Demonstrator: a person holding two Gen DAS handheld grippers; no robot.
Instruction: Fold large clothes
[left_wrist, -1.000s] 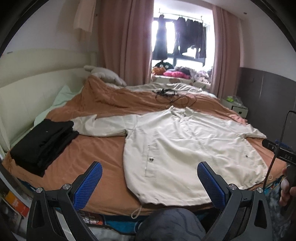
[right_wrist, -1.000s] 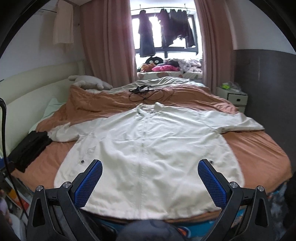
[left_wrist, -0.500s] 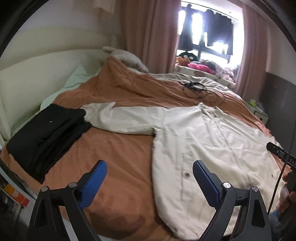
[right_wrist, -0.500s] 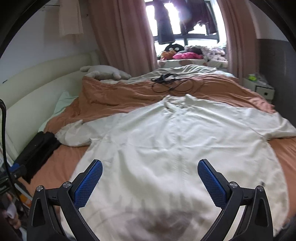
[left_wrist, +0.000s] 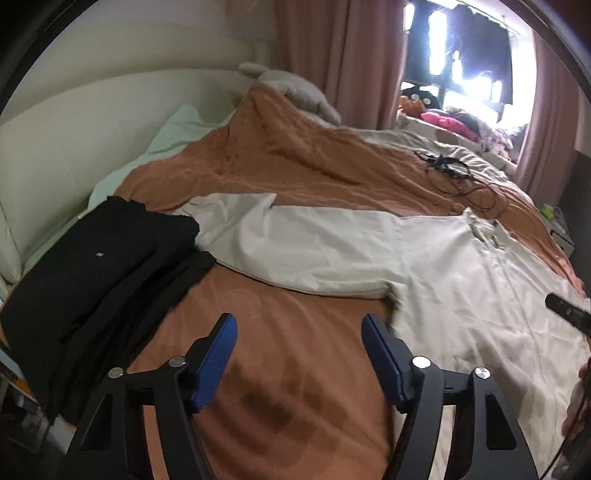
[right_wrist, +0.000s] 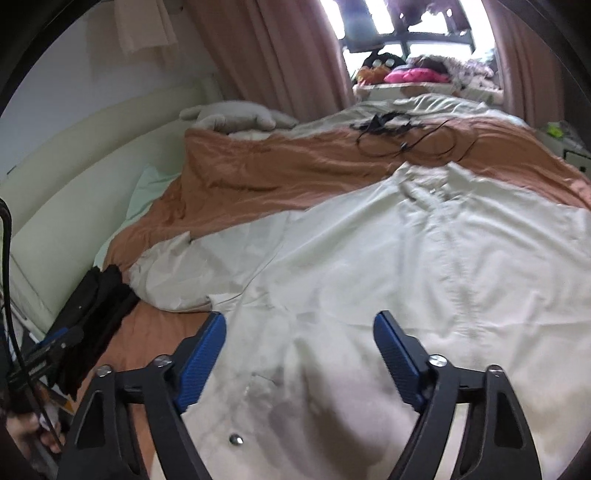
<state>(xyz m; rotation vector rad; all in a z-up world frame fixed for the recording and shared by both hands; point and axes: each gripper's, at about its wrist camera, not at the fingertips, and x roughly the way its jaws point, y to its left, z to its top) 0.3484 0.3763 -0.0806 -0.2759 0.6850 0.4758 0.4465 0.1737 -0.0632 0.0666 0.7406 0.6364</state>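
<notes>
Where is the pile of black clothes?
In the left wrist view, the folded black clothes lie at the left edge of the orange duvet, beside the cream headboard, touching the white jacket's sleeve.

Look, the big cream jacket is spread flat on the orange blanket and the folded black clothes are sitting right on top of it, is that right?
Not quite. The big cream jacket is spread flat on the orange blanket, but the folded black clothes are not on top of it. They lie on the blanket beside the jacket, next to the end of its sleeve. The left wrist view shows this best.
</notes>
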